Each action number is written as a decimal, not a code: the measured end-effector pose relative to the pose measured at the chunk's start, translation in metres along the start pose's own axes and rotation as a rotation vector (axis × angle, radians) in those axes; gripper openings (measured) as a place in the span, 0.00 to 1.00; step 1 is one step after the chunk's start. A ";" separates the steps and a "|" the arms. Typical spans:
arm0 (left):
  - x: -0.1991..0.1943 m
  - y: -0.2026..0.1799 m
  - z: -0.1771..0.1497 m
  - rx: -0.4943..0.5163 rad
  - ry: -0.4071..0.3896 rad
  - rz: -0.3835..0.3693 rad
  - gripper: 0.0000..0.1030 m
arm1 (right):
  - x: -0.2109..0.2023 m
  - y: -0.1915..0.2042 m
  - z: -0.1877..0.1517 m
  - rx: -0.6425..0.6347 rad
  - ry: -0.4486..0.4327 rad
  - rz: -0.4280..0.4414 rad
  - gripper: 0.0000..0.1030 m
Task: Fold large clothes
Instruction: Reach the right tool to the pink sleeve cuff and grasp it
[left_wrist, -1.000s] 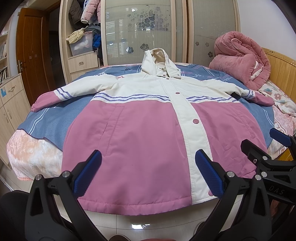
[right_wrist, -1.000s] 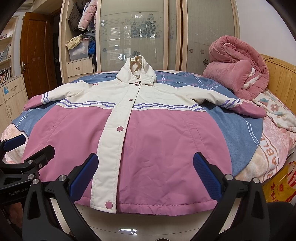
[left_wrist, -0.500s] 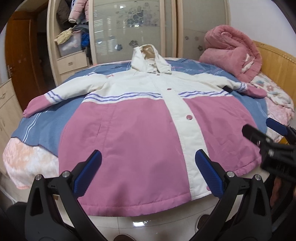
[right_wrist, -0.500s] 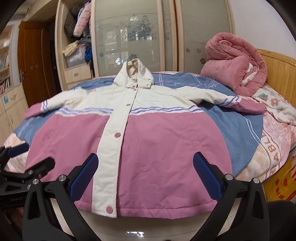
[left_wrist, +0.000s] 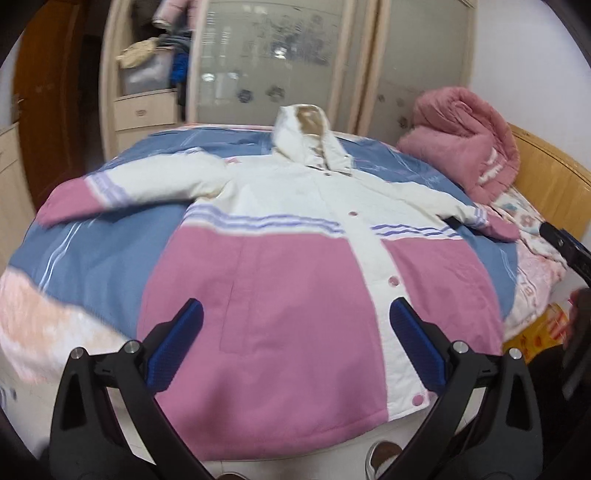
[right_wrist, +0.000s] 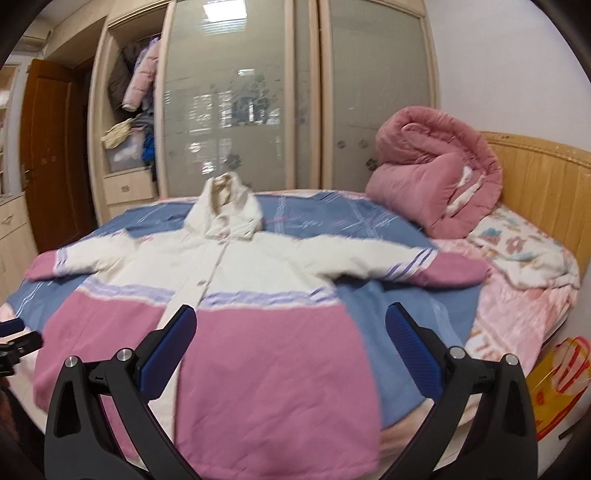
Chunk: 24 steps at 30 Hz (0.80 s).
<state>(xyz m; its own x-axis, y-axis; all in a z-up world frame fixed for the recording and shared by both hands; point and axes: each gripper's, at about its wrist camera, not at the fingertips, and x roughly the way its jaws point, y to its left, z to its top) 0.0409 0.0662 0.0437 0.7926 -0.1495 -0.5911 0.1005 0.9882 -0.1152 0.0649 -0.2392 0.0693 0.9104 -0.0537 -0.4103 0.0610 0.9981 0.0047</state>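
Observation:
A large pink and white hooded jacket (left_wrist: 295, 280) lies flat and buttoned on the bed, front up, sleeves spread, hood at the far end. It also shows in the right wrist view (right_wrist: 266, 354). My left gripper (left_wrist: 295, 332) is open and empty, above the jacket's hem, left of the button strip. My right gripper (right_wrist: 291, 339) is open and empty, above the jacket's lower right half. The right gripper's tip shows at the left view's right edge (left_wrist: 565, 247); the left gripper's tip shows at the right view's left edge (right_wrist: 14, 339).
The bed has a blue sheet (left_wrist: 92, 251) and a wooden headboard (right_wrist: 535, 184) on the right. A rolled pink quilt (right_wrist: 436, 184) lies at the far right corner. A wardrobe with glass doors (right_wrist: 295, 103) stands behind. A yellow bag (right_wrist: 557, 380) sits beside the bed.
Both grippers have moved forward over the jacket and turned, the left view swinging left, the right view swinging right and up. Both stay open; the jacket has not moved.

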 end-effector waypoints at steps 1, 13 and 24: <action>-0.001 0.000 0.016 0.025 -0.011 0.021 0.98 | 0.004 -0.005 0.009 0.002 0.001 -0.012 0.99; 0.042 0.022 0.111 -0.003 -0.177 0.100 0.98 | 0.098 -0.135 0.104 0.278 0.042 -0.091 0.99; 0.105 0.052 0.076 -0.056 -0.027 0.037 0.98 | 0.181 -0.290 0.012 0.764 0.158 -0.083 0.80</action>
<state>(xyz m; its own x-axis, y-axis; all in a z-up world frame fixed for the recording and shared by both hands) 0.1745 0.1042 0.0363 0.8109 -0.1113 -0.5745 0.0379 0.9897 -0.1382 0.2171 -0.5384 0.0044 0.8247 -0.0653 -0.5618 0.4434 0.6913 0.5705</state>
